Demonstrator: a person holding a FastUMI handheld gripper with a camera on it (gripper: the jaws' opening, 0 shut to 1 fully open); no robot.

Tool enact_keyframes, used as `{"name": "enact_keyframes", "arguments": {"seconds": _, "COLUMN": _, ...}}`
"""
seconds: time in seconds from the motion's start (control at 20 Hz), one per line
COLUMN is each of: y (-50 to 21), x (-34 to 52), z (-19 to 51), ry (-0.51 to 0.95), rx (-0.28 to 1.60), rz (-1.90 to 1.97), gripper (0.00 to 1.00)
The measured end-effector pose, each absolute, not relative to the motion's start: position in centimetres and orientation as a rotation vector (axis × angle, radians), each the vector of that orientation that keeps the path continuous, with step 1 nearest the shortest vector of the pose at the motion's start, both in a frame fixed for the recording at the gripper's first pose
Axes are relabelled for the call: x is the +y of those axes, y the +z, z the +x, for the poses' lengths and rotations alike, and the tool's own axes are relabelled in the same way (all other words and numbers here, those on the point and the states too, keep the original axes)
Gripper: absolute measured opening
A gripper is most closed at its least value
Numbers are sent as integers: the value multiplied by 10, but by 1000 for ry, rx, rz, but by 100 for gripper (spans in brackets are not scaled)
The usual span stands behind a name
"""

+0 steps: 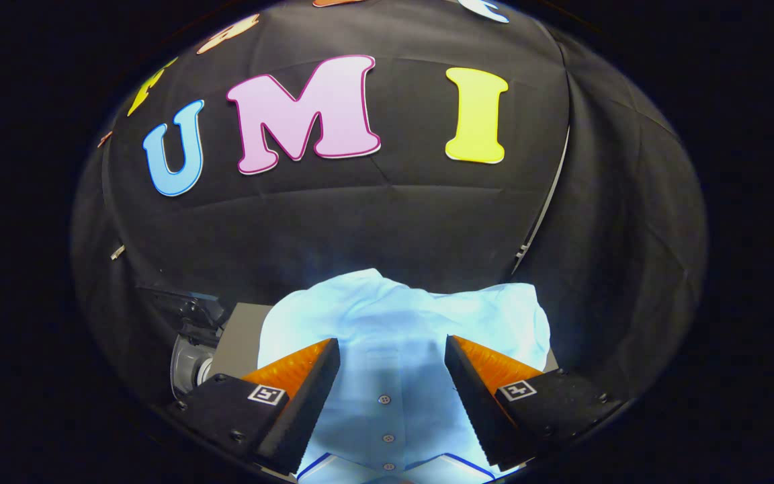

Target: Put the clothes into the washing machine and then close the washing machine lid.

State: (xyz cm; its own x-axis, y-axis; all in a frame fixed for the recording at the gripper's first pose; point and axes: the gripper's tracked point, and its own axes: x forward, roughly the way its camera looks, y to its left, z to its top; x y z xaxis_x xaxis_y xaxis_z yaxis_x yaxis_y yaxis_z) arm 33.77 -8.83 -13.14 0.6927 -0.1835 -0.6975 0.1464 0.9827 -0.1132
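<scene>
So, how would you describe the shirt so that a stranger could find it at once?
Start at the black cloth wall; below it lies the shirt, between the open hand-held gripper's fingers. It is pale blue, crumpled, with a row of small buttons, beside a grey surface.

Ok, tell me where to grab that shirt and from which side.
Take the light blue shirt at its button strip, which runs between the open gripper fingers. Come straight down from above: the shirt seems to lie flat and spread out there, so closing should pinch up a fold.
</scene>
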Motion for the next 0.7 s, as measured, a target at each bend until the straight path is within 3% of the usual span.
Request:
{"name": "enact_keyframes", "arguments": {"seconds": 0.6, "y": -165, "x": -99, "z": 335, "ry": -190, "rx": 891, "rz": -82, "gripper": 95}}
{"name": "enact_keyframes", "arguments": {"seconds": 0.7, "y": -165, "x": -97, "z": 334, "ry": -179, "rx": 909, "rz": -90, "gripper": 84}}
